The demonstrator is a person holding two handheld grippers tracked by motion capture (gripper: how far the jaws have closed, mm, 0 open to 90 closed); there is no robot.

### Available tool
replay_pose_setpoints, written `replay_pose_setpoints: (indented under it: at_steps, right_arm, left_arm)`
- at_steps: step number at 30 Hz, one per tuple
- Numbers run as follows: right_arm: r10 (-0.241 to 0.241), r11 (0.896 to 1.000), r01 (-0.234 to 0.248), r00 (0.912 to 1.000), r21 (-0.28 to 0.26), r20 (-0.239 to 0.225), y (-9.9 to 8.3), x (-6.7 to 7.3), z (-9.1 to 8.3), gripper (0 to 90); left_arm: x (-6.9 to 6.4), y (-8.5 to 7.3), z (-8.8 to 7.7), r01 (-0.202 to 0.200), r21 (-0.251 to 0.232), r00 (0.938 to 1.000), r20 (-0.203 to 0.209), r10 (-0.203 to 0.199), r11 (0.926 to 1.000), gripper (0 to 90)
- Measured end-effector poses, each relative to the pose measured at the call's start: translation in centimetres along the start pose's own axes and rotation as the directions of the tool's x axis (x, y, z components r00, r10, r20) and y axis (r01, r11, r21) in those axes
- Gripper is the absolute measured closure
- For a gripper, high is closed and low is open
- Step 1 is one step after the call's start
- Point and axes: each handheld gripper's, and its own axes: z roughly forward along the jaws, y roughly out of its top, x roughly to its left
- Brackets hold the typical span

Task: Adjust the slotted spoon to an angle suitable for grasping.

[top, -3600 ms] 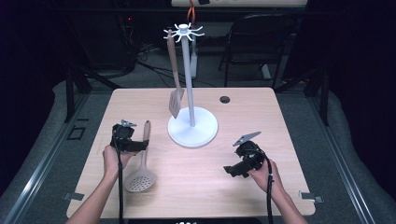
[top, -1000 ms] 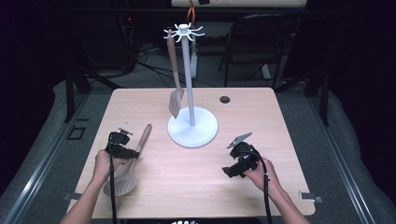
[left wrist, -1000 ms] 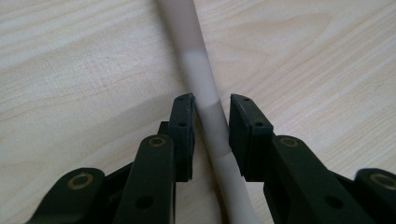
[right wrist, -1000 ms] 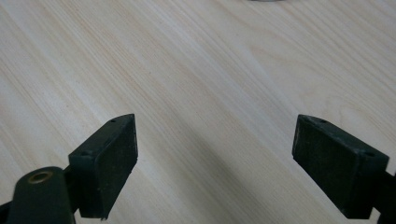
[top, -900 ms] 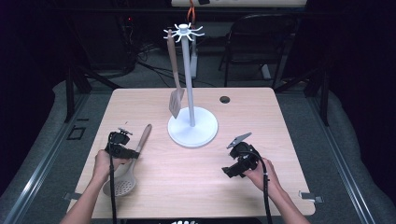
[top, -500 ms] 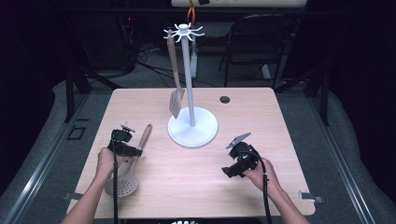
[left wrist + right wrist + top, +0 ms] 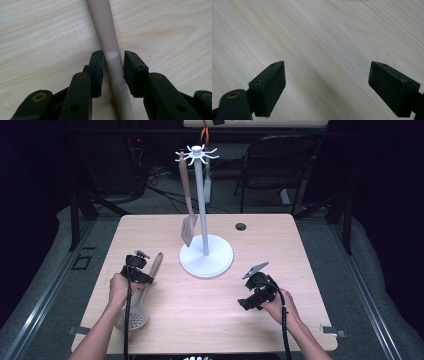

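We see stand (image 7: 206,262) on table (image 7: 310,270) centre, toward far side. Spatula (image 7: 188,226) hangs from stand top, left of pole. Slotted spoon (image 7: 141,295) lies on table, left-near of stand. Left gripper (image 7: 141,274) straddles spoon handle (image 7: 111,50). Right gripper (image 7: 248,301) over table, right-near of stand. Small disc (image 7: 241,226) near far edge.
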Motion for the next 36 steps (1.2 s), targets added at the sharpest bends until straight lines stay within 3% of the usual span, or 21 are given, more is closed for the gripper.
replay_pose_setpoints:
  at_steps: [14,18,26,28,36]
  right_arm:
    - [-0.013,1.000,0.013,0.9999,0.008,-0.007,0.1,0.2,0.2,14.0]
    - [-0.013,1.000,0.013,0.9999,0.005,-0.004,0.0,0.1,0.1,14.0]
    - [-0.020,1.000,0.020,0.9998,0.012,0.003,0.0,0.1,0.0,14.0]
    - [-0.015,1.000,0.015,0.9999,0.006,0.003,0.0,0.1,0.0,14.0]
    - [-0.016,1.000,0.016,0.9999,0.004,0.006,0.0,0.0,0.0,14.0]
  left_arm:
    - [-0.1,0.3,0.4,-0.010,0.033,0.9999,-0.012,0.010,0.9994,70.0]
    - [0.4,0.0,0.3,0.031,0.006,0.9982,0.050,-0.032,0.9995,71.6]
    - [0.6,-0.5,-0.9,0.042,-0.056,0.9945,0.098,-0.037,0.9975,74.4]
    - [0.6,-0.7,-1.4,0.052,-0.088,0.9924,0.116,-0.041,0.9948,75.3]
    - [0.8,-1.9,-3.3,0.052,-0.185,0.9916,0.126,-0.029,0.9814,75.7]
